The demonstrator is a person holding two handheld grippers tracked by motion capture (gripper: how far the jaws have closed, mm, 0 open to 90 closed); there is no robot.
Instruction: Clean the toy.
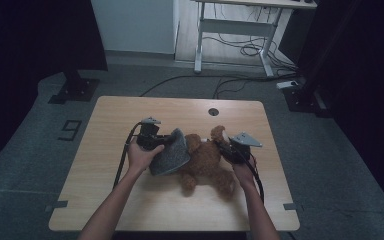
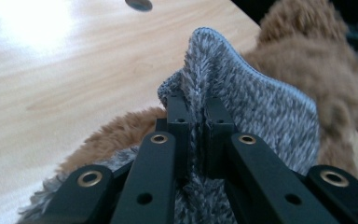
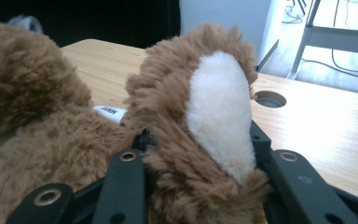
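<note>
Dressing the brown teddy bear (image 1: 206, 162) on the counter (image 1: 110, 200): my left gripper (image 2: 196, 135) fingers pinch the grey knitted garment (image 2: 261, 112), my right gripper (image 3: 200, 154) fingers clamp the bear's paw, which I judge goes into the garment next.

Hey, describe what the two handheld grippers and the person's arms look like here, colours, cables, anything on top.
Both grippers are black. The left gripper and right gripper each carry a grey three-cornered plate on top and trail a black cable back toward the person. Up close, the flat black bars behind the jaws have brass-ringed holes and plain screw holes. The forearms are bare, no sleeves showing.
</note>
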